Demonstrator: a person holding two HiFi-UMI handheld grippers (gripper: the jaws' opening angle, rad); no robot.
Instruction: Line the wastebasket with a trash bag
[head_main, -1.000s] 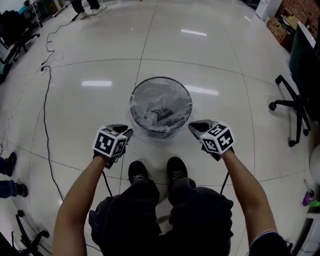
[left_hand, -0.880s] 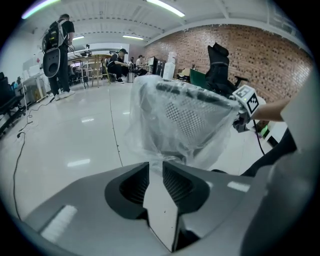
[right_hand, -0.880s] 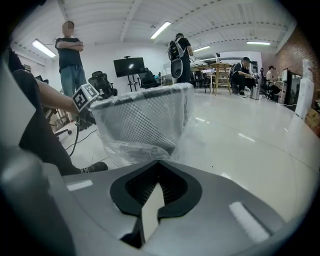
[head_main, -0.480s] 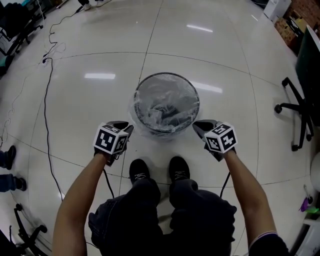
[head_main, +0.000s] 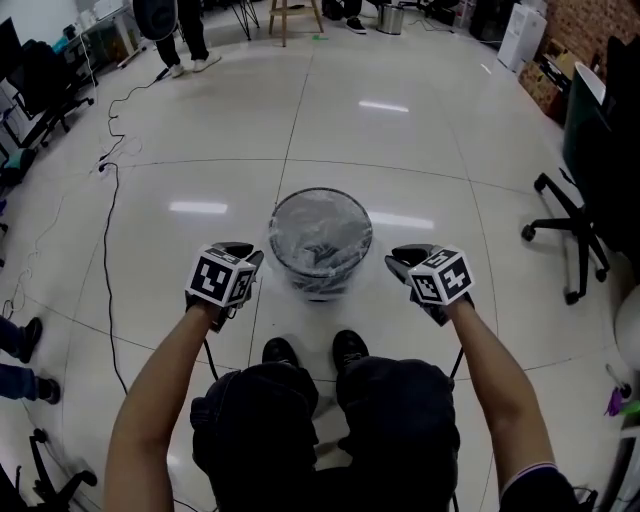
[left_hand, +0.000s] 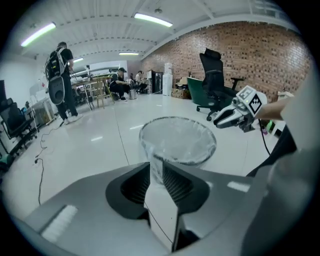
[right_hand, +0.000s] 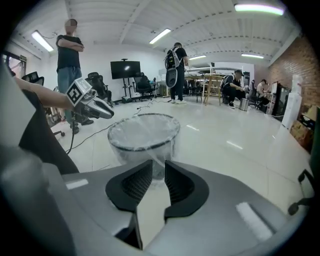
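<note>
Plastic trash bag (head_main: 318, 238) lines wastebasket (head_main: 322, 284), untouched between left gripper (head_main: 253, 258), right gripper (head_main: 395, 259); jaws narrowly spread, empty, right's just opened.

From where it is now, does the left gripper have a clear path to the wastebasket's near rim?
Probably yes: the left gripper hangs just left of the wastebasket, jaws apart and empty, with nothing standing between them.
</note>
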